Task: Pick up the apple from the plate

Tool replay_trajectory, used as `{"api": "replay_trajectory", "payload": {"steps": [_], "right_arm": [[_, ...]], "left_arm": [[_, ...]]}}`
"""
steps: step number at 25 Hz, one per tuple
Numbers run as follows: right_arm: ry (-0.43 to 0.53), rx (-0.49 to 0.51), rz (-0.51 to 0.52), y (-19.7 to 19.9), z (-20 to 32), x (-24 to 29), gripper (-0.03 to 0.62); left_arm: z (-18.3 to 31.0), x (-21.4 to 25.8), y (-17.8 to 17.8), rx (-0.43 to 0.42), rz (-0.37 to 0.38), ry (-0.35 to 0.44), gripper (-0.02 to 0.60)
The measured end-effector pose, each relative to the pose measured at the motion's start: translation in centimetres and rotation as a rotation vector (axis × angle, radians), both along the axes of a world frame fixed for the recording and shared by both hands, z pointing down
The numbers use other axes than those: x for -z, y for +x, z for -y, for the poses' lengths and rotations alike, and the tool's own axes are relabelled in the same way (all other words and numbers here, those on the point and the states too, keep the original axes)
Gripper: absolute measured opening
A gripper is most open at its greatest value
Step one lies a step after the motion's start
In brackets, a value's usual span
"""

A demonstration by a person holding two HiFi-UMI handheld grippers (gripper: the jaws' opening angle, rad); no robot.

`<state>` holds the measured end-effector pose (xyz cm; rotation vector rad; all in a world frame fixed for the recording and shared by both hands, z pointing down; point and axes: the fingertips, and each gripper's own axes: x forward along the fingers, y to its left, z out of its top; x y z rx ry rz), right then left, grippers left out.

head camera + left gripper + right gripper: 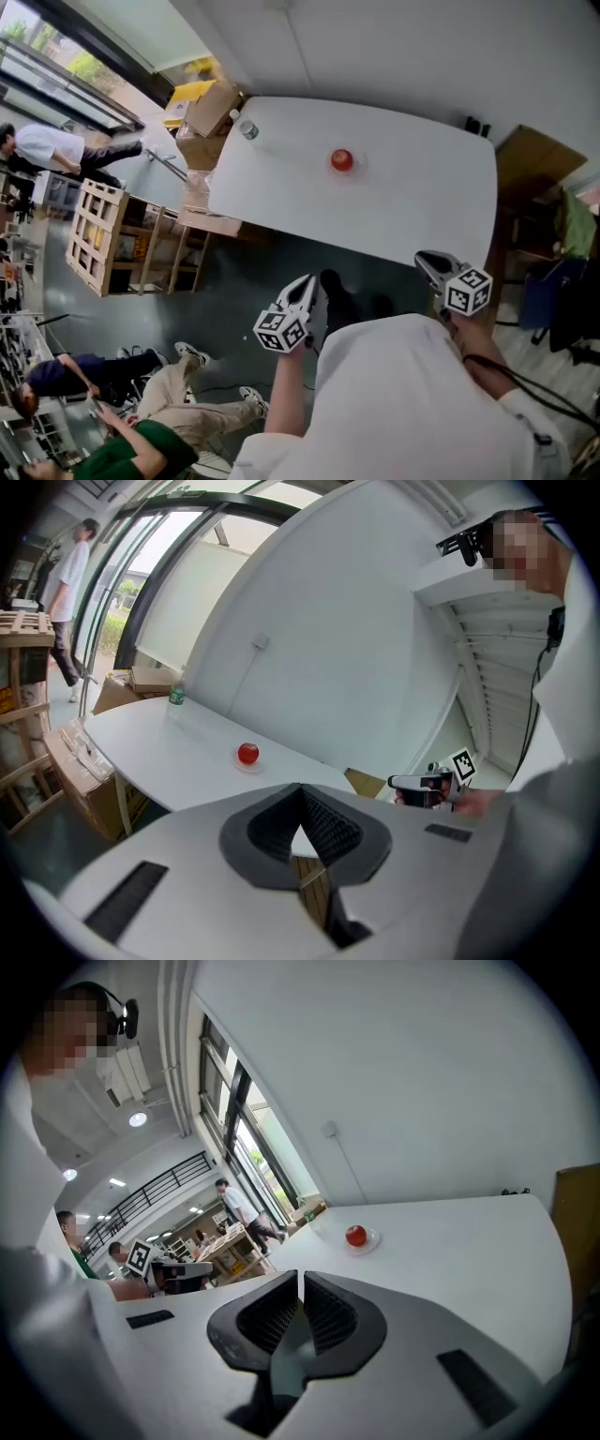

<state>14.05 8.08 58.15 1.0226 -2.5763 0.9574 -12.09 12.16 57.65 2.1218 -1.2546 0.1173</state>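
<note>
Pointing downward: left tool (307, 283), right tool (427, 259); shut

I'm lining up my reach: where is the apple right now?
In the head view the apple sits on its plate near the middle of the white table, right of the bottle.

both arms reach forward from the chest, well apart. the left gripper (302, 285) and right gripper (428, 261) point ahead and slightly down. the left's jaws are pressed together; the right's meet at a hairline slit. both are empty.
</note>
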Motion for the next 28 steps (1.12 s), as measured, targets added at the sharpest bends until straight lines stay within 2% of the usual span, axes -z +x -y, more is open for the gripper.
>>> {"api": "replay_trajectory", "payload": {"steps": [9, 14, 22, 28], "right_arm": [[-0.009, -0.116, -0.008, -2.9, 4.3, 0.4, 0.044], [-0.016, -0.185, -0.021, -5.0, 5.8, 0.8, 0.044], [-0.021, -0.318, -0.018, -7.6, 7.7, 0.7, 0.044], [-0.015, -0.4, -0.026, -8.8, 7.7, 0.9, 0.044]], "left_arm": [[6.7, -0.6, -3.2, -0.102, -0.015, -0.015, 0.002], [10.2, -1.4, -4.6, -0.186, 0.001, -0.03, 0.002], [14.4, -2.1, -5.9, -0.339, 0.065, -0.006, 0.002], [16.0, -2.5, -5.8, -0.425, 0.051, 0.008, 0.002]]}}
